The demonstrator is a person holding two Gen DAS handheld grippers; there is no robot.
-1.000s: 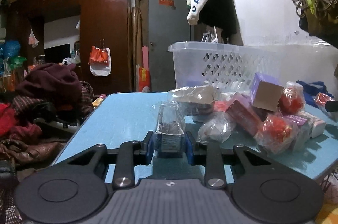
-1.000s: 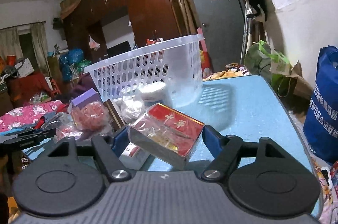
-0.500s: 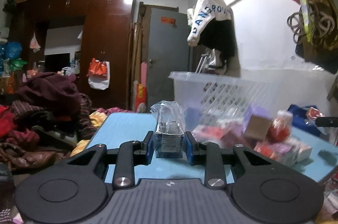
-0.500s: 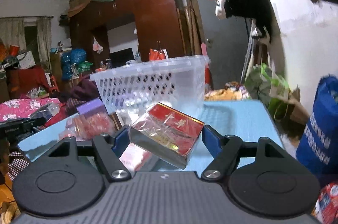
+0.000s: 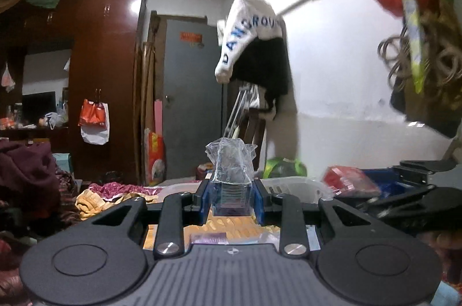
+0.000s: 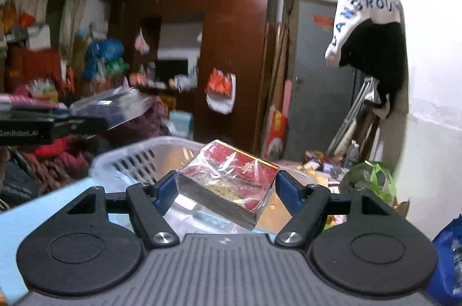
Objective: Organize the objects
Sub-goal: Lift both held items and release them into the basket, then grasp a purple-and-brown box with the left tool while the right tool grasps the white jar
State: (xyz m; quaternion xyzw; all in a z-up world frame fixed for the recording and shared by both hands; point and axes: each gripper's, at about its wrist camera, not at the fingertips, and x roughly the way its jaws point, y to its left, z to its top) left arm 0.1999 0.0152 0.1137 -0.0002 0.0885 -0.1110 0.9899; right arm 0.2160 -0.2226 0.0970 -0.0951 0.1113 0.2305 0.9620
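My left gripper point(image 5: 231, 199) is shut on a small dark box in clear plastic wrap point(image 5: 231, 179), held upright above the white basket point(image 5: 291, 186). My right gripper point(image 6: 226, 187) is shut on a red and gold box in clear wrap point(image 6: 231, 179), tilted between the blue pads, just over the near rim of the white basket point(image 6: 138, 158). In the left wrist view the right gripper point(image 5: 415, 190) and its red box point(image 5: 346, 180) show at the right. The left gripper point(image 6: 49, 124) with its wrapped box point(image 6: 112, 106) shows at the left of the right wrist view.
The blue table point(image 6: 34, 213) lies under the basket. Packets point(image 5: 228, 231) lie inside the basket below the left gripper. Piled clothes point(image 5: 31, 176) are at the left, a brown wardrobe point(image 5: 98, 75) and grey door point(image 5: 190, 98) behind, bags point(image 5: 418, 17) hang at the upper right.
Both grippers have risen from the table with their boxes and moved over the white basket. The pile of packets on the table has dropped out of view.
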